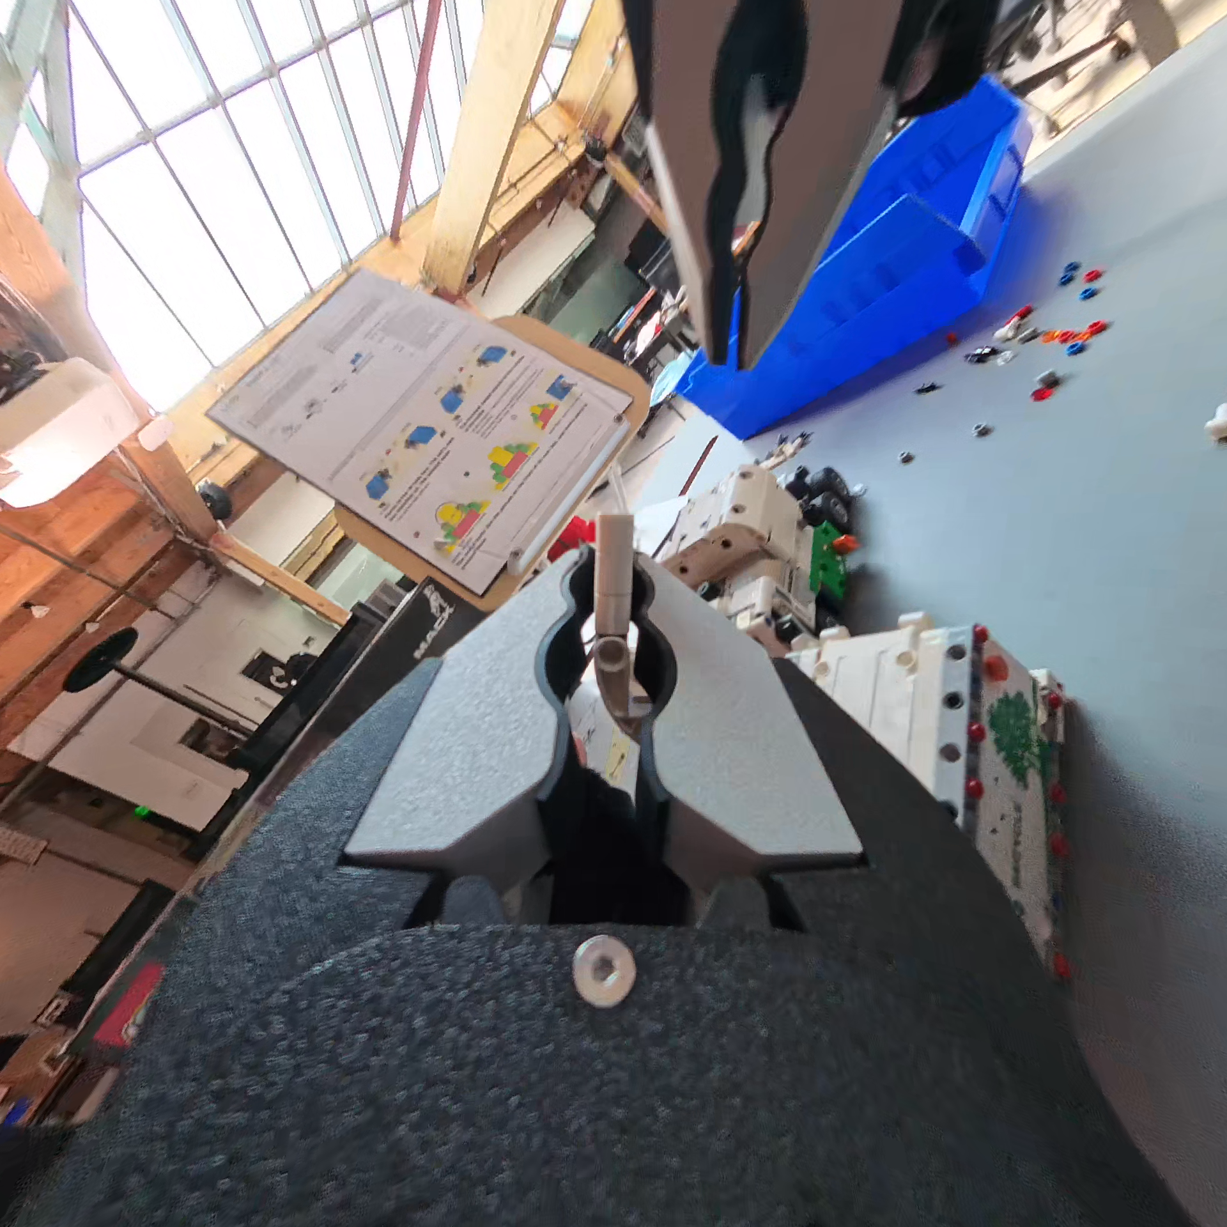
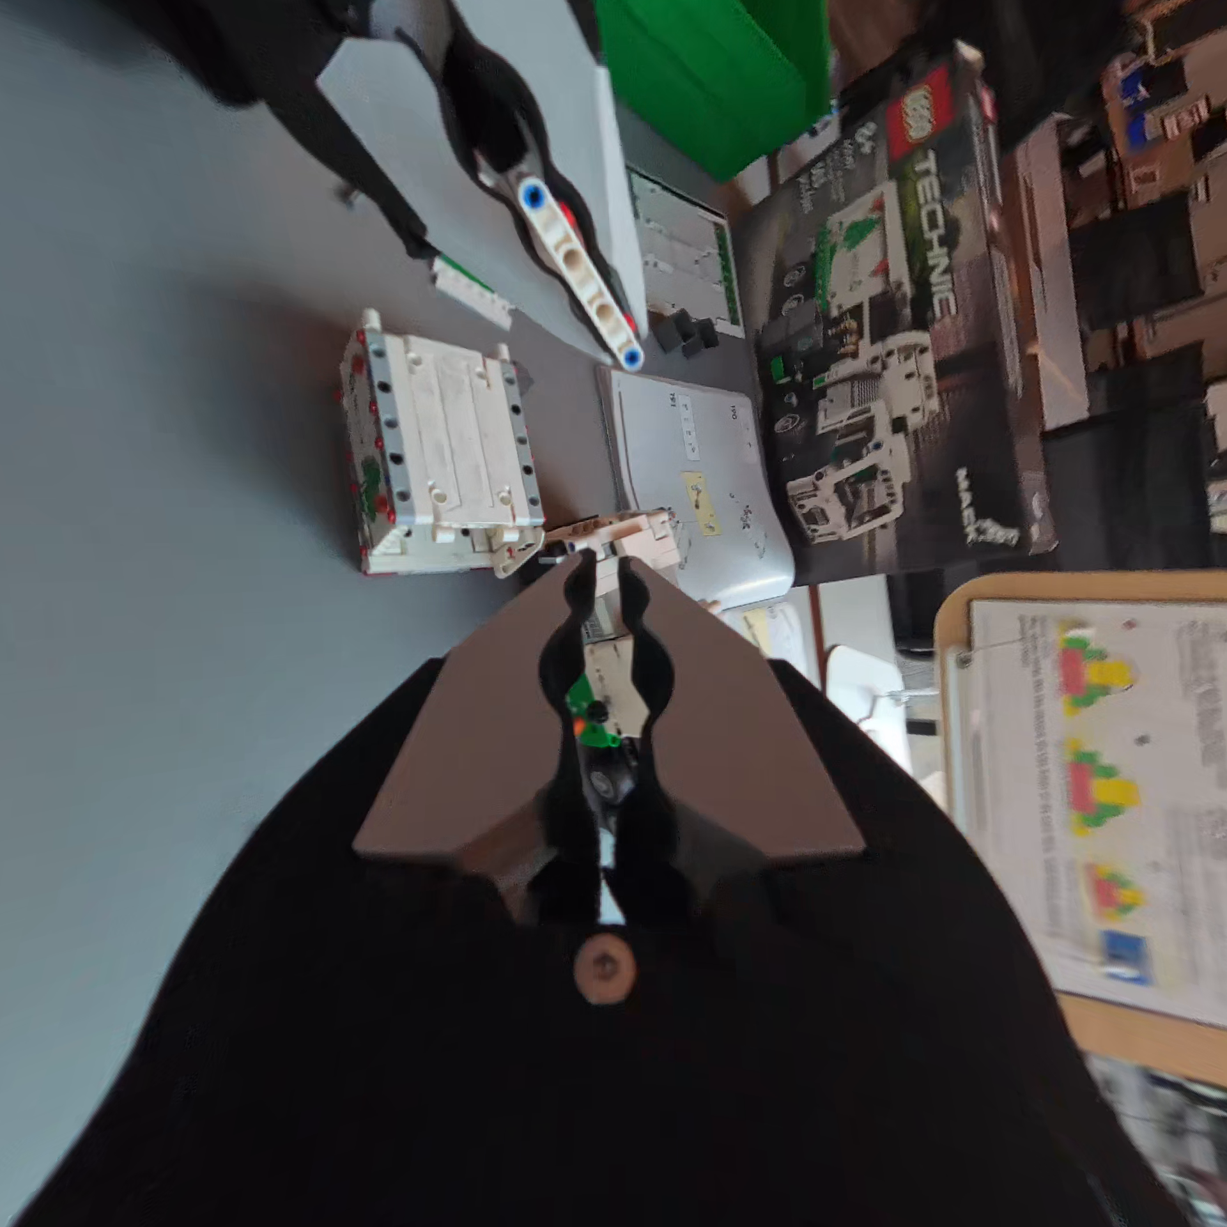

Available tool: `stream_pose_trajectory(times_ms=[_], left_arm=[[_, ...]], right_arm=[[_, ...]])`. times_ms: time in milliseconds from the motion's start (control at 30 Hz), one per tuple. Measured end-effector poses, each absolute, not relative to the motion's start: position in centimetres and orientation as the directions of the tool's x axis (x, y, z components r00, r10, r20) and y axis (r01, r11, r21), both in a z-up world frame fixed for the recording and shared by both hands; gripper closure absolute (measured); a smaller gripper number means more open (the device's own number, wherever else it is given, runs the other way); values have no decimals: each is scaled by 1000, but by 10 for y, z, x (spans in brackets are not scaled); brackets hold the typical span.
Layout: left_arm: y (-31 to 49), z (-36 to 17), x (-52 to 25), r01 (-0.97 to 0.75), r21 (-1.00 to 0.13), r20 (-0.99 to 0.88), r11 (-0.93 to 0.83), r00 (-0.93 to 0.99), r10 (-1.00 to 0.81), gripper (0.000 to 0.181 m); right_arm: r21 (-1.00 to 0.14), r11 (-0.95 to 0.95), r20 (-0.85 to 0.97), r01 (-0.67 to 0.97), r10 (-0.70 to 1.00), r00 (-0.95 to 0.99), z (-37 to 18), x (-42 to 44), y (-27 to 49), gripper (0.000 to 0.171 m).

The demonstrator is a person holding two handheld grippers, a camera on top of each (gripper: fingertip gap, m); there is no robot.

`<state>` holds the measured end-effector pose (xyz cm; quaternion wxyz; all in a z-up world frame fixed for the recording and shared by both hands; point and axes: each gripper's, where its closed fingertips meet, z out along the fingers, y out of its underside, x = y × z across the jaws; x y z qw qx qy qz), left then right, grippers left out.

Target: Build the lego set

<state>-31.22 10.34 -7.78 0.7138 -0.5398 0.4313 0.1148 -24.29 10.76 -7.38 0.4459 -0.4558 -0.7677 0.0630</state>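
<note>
My left gripper (image 1: 607, 571) is clamped on a white lego beam (image 1: 612, 564), which stands up out of the fingertips at the centre of the left wrist view; from the right wrist view the same beam (image 2: 584, 265) shows blue pins at both ends, slanting across the upper middle. My right gripper (image 2: 601, 564) has its jaws nearly together with nothing pinched between them; through the narrow gap I see the white truck cab (image 2: 611, 544) lying beyond the tips. In the left wrist view that right gripper (image 1: 727, 358) hangs at the top centre, jaws narrowly apart.

Left of the cab in the right wrist view sits the white boxy truck body (image 2: 438, 458) on the grey table (image 2: 166, 465). Right of the tips lies the open instruction booklet (image 2: 697, 465), then the set's dark box (image 2: 896, 332) at upper right. A clipboard with a printed sheet (image 2: 1089, 797) fills the right edge.

In the left wrist view a blue bin (image 1: 883, 292) stands at upper right, with small loose pieces (image 1: 1036, 345) scattered just beside it.
</note>
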Motion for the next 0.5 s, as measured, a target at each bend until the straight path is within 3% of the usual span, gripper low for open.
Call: stream_pose_trajectory(times_ms=[33,100,200,400,500], left_arm=[[110,-80,-322,-638,-679,-733,364,616,-287,176],[121,-84,-341,-661,-686,-727,304,634,-262,176],[135,-88,-362,-658,-718,-696,225,675,-246,176],[150,-105,-379,-534,-836,-541,129,761,-358,176],[158,-112,-390,-498,-865,-482,61,790,-379,176]], right_arm=[[-603,503,566,620,817,-112,-80,-238,115,166],[-753,347,437,559,899,30,-94,-230,135,167],[-862,179,267,474,956,124,-110,-222,160,163],[-919,68,150,389,971,186,-101,-221,204,161],[-959,-59,-6,276,982,187,-93,-219,215,160]])
